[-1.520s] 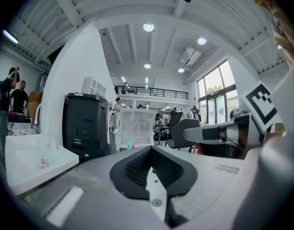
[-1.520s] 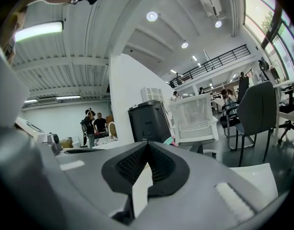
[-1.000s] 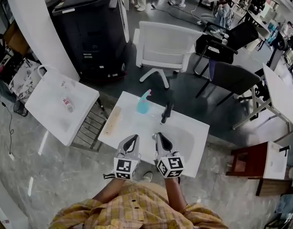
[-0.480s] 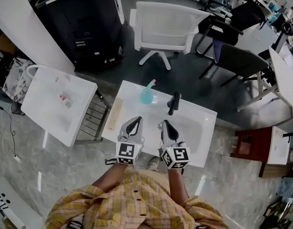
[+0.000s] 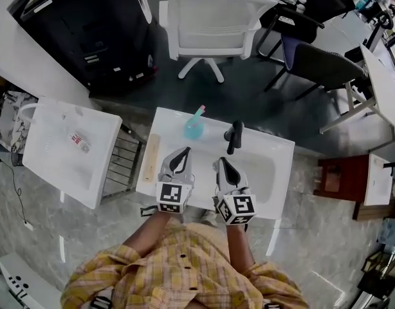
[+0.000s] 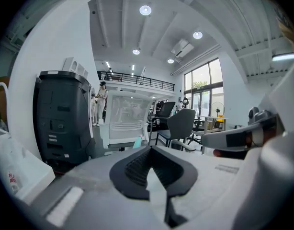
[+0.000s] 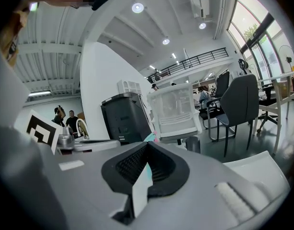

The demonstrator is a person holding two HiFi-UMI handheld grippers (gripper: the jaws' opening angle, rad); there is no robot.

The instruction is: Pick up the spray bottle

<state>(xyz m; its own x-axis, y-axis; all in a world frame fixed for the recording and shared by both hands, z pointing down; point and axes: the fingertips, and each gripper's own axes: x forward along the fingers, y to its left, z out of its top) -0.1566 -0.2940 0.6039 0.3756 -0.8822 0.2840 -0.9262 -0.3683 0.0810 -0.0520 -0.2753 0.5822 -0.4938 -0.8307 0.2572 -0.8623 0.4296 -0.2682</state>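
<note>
Approach step, I'd judge: nothing grabbed yet. Left gripper (image 5: 183, 154) and right gripper (image 5: 221, 166) are hovering over the near half of the white table (image 5: 268, 172), both w/ jaws closed and empty. Spray bottle (image 5: 193, 127) is standing upright at the far edge, just beyond the left gripper. Next move prob. calls for opening one gripper's jaws, then reaching far. Count: 1 spray bottle, 1 black tool (image 5: 233, 138), 1 wooden strip (image 5: 150, 158), 2 grippers.

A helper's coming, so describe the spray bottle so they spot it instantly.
Find the white table in front of the white chair. At its far edge stands the spray bottle, left of a black object; it alone is teal with a pink nozzle.
</note>
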